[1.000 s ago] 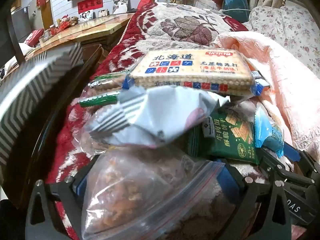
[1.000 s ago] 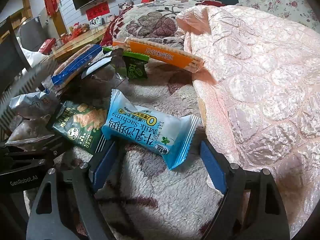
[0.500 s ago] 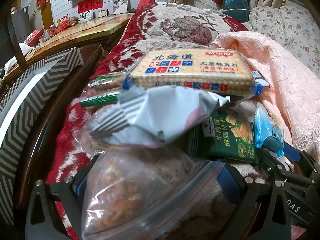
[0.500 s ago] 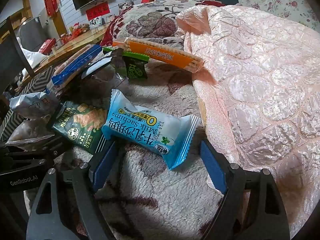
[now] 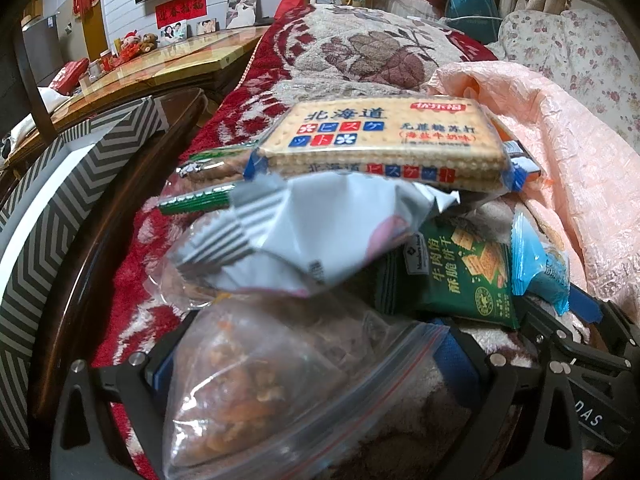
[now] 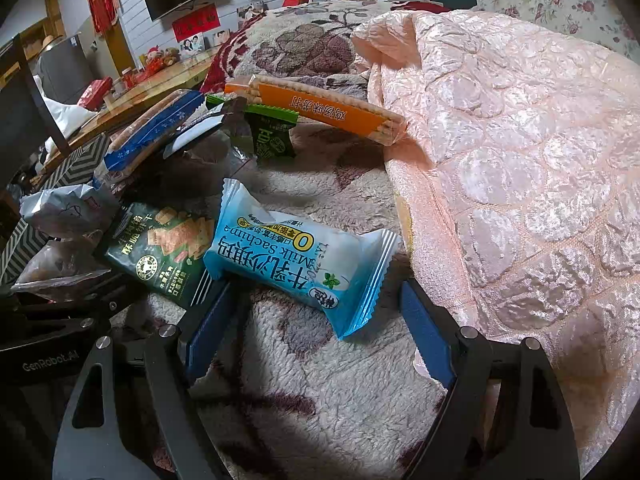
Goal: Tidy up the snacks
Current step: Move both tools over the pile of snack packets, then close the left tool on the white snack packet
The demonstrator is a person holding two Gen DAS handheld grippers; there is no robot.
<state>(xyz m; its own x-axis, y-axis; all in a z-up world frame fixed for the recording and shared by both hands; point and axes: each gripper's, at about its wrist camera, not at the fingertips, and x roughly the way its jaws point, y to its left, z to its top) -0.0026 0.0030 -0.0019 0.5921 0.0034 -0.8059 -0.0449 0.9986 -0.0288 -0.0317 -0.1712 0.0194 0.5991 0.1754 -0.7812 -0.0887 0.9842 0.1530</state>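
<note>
- Bedding forms the work surface: a plush patterned blanket [image 6: 320, 392] is spread flat, with a pink quilt [image 6: 520, 200] bunched along its right side.
- Snack packets are found scattered across the blanket; no sorting is judged to be done yet.
- A light blue milk snack packet [image 6: 296, 256] is seen lying flat directly ahead of the right gripper [image 6: 320, 320], its near end just inside the spread blue pads; no contact is visible.
- Its long axis is noted as running diagonally, from far left to near right, so a slight wrist turn is judged necessary before closing.
- A clear zip bag of nuts [image 5: 280, 392] is observed between the fingers of the left gripper [image 5: 316, 352], which are set wide; whether the bag is pinched cannot be told.
- A green cracker packet [image 6: 160, 252] is recorded touching the blue packet's left edge, between the two grippers.
- The right hand is judged nearer to the blue packet.
</note>
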